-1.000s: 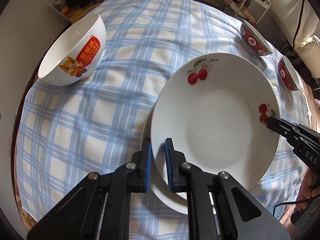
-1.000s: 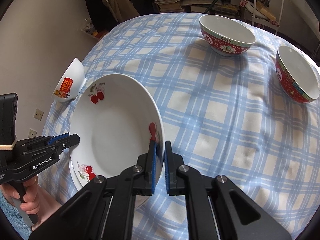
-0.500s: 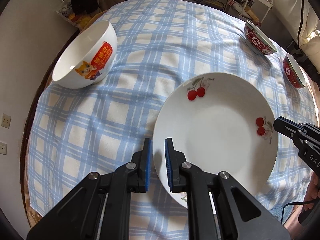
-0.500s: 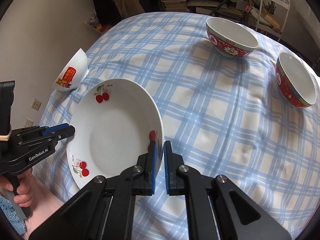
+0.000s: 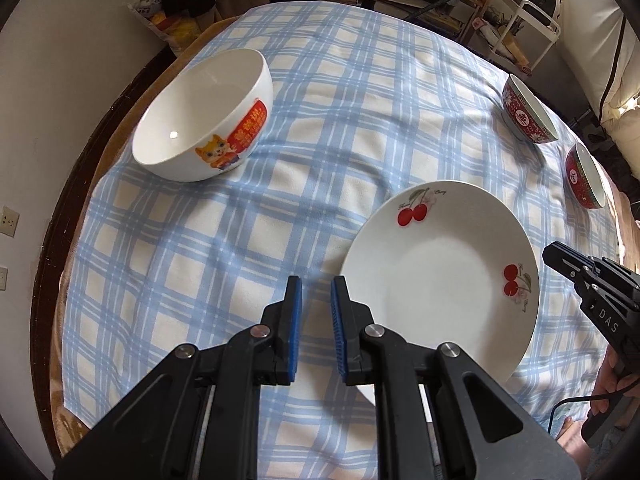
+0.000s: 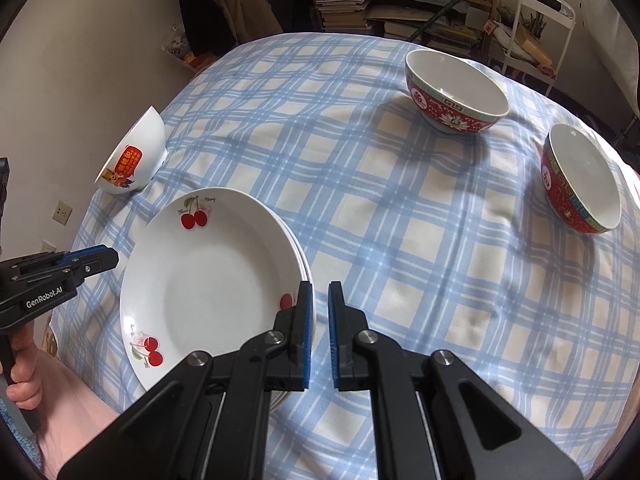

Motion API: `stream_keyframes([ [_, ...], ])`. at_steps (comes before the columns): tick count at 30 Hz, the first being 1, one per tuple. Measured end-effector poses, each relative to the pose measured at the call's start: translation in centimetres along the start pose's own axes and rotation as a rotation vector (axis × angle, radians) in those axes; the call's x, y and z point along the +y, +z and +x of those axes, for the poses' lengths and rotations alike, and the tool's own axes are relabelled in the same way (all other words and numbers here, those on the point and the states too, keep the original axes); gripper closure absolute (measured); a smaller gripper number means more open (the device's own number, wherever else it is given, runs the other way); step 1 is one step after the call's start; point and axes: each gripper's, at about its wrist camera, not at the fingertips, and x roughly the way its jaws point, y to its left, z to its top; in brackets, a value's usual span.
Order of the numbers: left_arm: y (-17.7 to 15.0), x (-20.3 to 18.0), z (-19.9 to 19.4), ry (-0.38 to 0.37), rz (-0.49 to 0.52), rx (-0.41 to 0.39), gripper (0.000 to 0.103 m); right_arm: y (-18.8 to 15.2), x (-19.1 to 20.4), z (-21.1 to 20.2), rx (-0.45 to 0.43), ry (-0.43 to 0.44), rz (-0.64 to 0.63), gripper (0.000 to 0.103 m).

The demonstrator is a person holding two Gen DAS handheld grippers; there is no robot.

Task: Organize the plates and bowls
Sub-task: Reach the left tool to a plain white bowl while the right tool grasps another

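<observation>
Cherry plates (image 6: 208,280) stacked at the counter's (image 5: 340,120) near edge; left gripper (image 5: 316,316) and right gripper (image 6: 319,324) flank them, fingers slightly parted, holding nothing; white bowl (image 5: 204,116) near the left edge.

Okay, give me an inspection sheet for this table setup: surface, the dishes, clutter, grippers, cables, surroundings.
Surface: round table under a blue plaid cloth, cloth rumpled.
Job's things: cherry plates stacked, edges of lower plates showing at the right side; white cat bowl upright, apart from the stack; two red patterned bowls, far one and near one, apart from each other.
Clutter: nothing seen on the cloth.
Grippers: left gripper and right gripper both with jaws open, holding nothing, flanking the stack.
Cables: one black cable below the right gripper's handle.
Surroundings: bookshelves, white cart, wall sockets.
</observation>
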Motion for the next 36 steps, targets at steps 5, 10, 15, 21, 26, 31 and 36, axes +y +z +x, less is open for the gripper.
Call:
stream_keyframes([
  [5,1.4,1.0,-0.8,0.107,0.051,-0.029,0.080,2.1,1.5,-0.1,0.006,-0.040,-0.065,0.067],
  [10,3.0,3.5,-1.9,0.131,0.024,-0.066,0.039,4.7,3.9,-0.6,-0.026,-0.073,-0.122,0.034],
  [15,4.6,5.8,-2.5,0.153,-0.003,-0.093,0.020,7.6,7.0,-1.2,-0.097,-0.099,-0.198,0.008],
  [21,6.3,9.1,-2.6,0.191,-0.042,-0.117,0.015,11.0,10.3,0.2,-0.101,-0.126,-0.238,0.006],
  [26,8.0,12.3,-1.3,0.226,-0.099,-0.131,0.015,12.9,12.8,1.6,-0.134,-0.138,-0.261,0.006],
  [31,9.1,15.2,1.1,0.177,-0.165,-0.100,0.015,14.7,15.2,2.5,-0.181,-0.093,-0.238,0.006],
  [36,9.9,16.5,3.6,0.151,-0.199,-0.058,0.015,16.5,18.3,4.7,-0.154,-0.127,-0.243,0.006],
])
